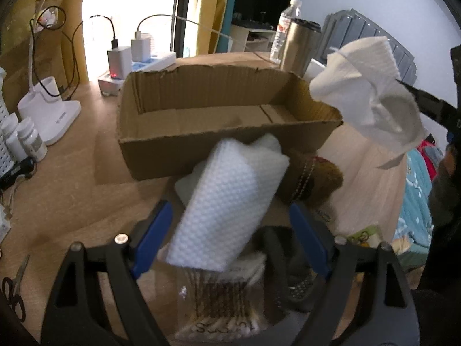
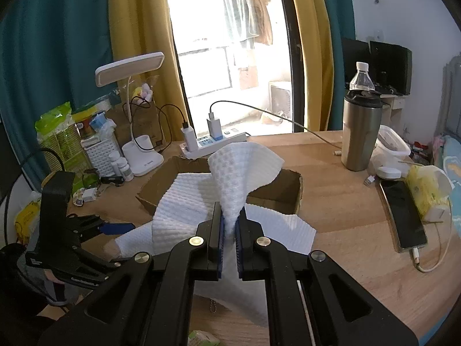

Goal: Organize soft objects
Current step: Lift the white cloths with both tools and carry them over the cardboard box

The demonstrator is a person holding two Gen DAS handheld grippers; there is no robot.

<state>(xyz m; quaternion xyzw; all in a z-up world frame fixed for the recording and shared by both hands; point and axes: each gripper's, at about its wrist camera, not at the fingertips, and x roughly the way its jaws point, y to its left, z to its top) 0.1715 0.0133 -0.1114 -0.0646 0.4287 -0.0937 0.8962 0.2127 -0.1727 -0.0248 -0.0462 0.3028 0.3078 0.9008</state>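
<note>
- Left gripper (image 1: 230,225): its jaws stand wide apart. A white dimpled cloth (image 1: 227,201) lies between the blue pads (image 1: 152,239), touching neither that I can see.
- That cloth is folded into a thick pad with a quilted, bubble-like weave. It is tilted, its far end leaning against the front wall of the box (image 1: 178,147).
- Under its near end lies a clear bag of cotton swabs (image 1: 222,297), printed with dark letters.
- Just right of the cloth sits a brown fuzzy toy (image 1: 317,178) with a bead chain, against the box's near right corner.
- The box is open-topped brown cardboard with torn edges, and what shows of its floor is bare. It stands on a wooden table (image 1: 72,190).
- Right gripper (image 2: 229,227): jaws closed tight on a second white cloth (image 2: 242,170), pinched at a gathered fold.
- This cloth is thin and waffle-textured. It fans upward above the pads and drapes loosely to both sides and below them.
- In the left wrist view it hangs crumpled in the air, above and to the right of the box's right end.
- Farther right on the table: a steel tumbler (image 2: 361,135), a phone (image 2: 403,216) on a cable.
</note>
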